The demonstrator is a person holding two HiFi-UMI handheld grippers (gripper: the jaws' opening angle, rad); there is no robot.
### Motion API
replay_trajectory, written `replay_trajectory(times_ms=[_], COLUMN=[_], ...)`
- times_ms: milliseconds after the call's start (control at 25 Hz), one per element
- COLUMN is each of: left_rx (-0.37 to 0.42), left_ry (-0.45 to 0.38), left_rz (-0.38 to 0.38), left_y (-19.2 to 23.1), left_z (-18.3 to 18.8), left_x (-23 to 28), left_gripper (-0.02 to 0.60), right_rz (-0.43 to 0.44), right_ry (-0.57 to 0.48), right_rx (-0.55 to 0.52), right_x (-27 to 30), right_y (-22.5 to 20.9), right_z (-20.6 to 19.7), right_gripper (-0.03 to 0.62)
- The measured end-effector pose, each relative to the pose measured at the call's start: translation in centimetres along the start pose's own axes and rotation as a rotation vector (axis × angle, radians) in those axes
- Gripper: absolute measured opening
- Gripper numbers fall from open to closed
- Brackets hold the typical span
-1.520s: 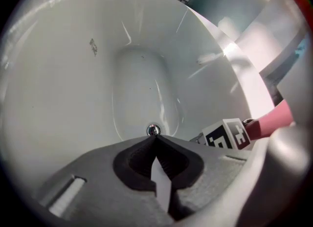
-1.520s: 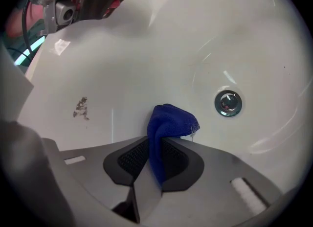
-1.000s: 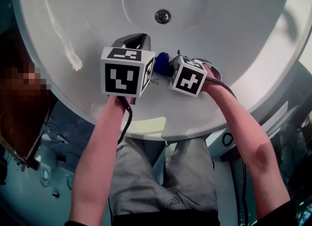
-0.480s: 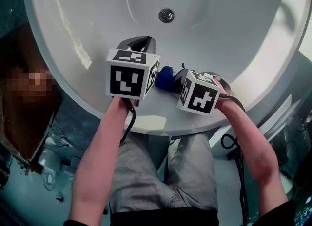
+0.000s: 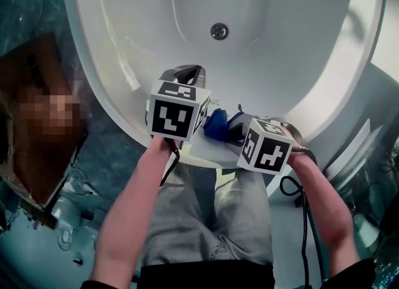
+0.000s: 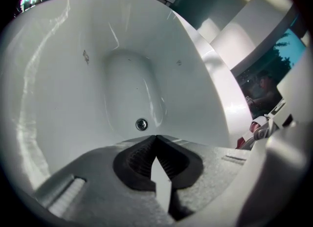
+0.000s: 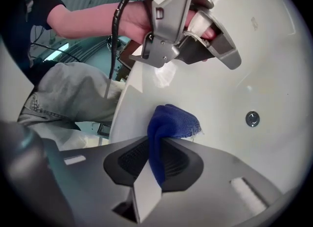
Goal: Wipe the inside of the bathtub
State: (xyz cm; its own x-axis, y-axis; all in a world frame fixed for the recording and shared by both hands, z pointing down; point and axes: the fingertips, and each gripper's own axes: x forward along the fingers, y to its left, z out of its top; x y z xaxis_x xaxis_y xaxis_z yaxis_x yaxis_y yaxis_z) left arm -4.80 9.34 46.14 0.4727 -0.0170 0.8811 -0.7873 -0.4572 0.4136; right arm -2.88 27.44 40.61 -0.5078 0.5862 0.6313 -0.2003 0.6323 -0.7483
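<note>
A white bathtub (image 5: 112,51) fills the head view, its round drain (image 5: 219,31) low in the basin. My right gripper (image 5: 227,126) is shut on a blue cloth (image 5: 216,123), which bunches out past the jaws over the tub's near rim; the right gripper view shows the blue cloth (image 7: 168,123) pinched between the pads. My left gripper (image 5: 187,73) is shut with nothing in it, its jaws pointing into the basin. In the left gripper view the left gripper (image 6: 156,140) has its tips touching, above the drain (image 6: 142,124).
The tub's near rim (image 5: 187,151) lies just in front of the person's grey trousers (image 5: 212,219). A brown box (image 5: 31,126) stands on the floor at the left. Black cables (image 5: 299,200) trail from the right gripper. Dark tiled floor surrounds the tub.
The view has swung, so the tub sits further right and the drain lower in frame. Both grippers have drawn back toward the near rim, and the right one has dropped lower with the cloth.
</note>
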Motion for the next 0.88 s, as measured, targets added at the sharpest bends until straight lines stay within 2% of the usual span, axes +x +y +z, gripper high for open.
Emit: replay_trajectory(times_ms=[200, 360, 640, 880], left_rx=[0.05, 0.059, 0.05, 0.017], left_ry=[0.007, 0.01, 0.009, 0.011], left_rz=[-0.009, -0.011, -0.009, -0.001], left_y=[-0.3, -0.3, -0.8, -0.8], left_z=[0.5, 0.9, 1.4, 1.4], left_x=[-1.6, -1.6, -0.9, 0.2], left_gripper=[0.005, 0.005, 0.005, 0.005], right_rz=[0.053, 0.098, 0.132, 0.114], right_ry=[-0.02, -0.037, -0.052, -0.137], right_rx=[-0.013, -0.017, -0.029, 0.005], right_x=[-1.5, -2.2, -2.5, -4.1], right_y=[3.3, 4.9, 4.9, 2.1], right_z=[0.7, 0.6, 0.6, 1.4], right_gripper=[0.075, 0.075, 0.077, 0.077])
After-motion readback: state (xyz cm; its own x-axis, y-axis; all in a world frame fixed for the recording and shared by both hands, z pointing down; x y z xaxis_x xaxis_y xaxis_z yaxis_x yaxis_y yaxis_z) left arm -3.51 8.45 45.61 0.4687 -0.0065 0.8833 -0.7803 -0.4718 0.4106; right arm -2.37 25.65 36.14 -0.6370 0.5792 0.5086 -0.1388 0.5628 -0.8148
